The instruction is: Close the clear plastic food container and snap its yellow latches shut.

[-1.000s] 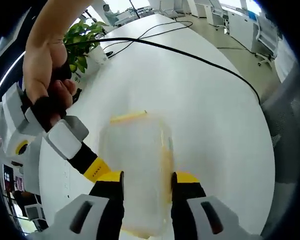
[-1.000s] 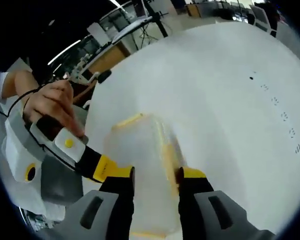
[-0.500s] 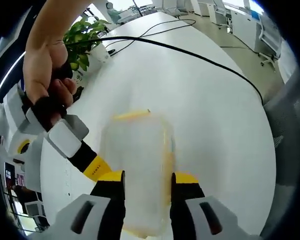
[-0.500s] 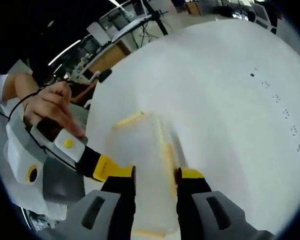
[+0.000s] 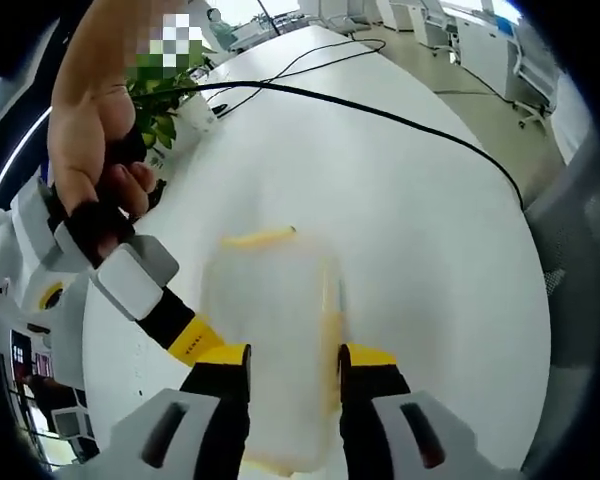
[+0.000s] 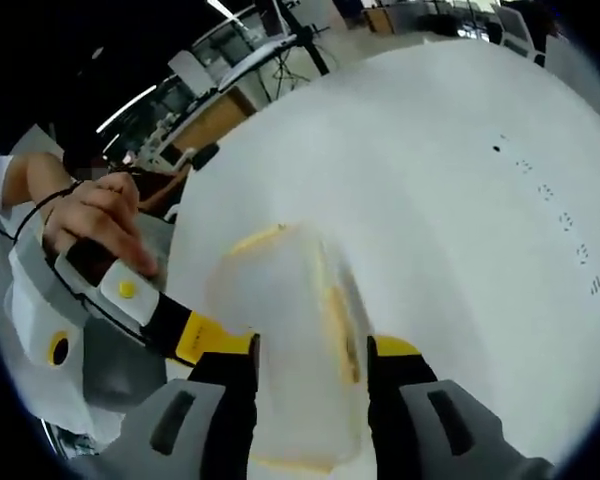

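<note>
Left claw (image 5: 285,365) and right claw (image 6: 310,355) each straddle the container (image 5: 270,340) on the white surface (image 5: 430,230), jaws close against its sides; firm grip cannot be told. Yellow latches (image 5: 258,237) show on its far end and side. Beyond: black cable (image 5: 380,110), potted plant (image 5: 160,85).
</note>
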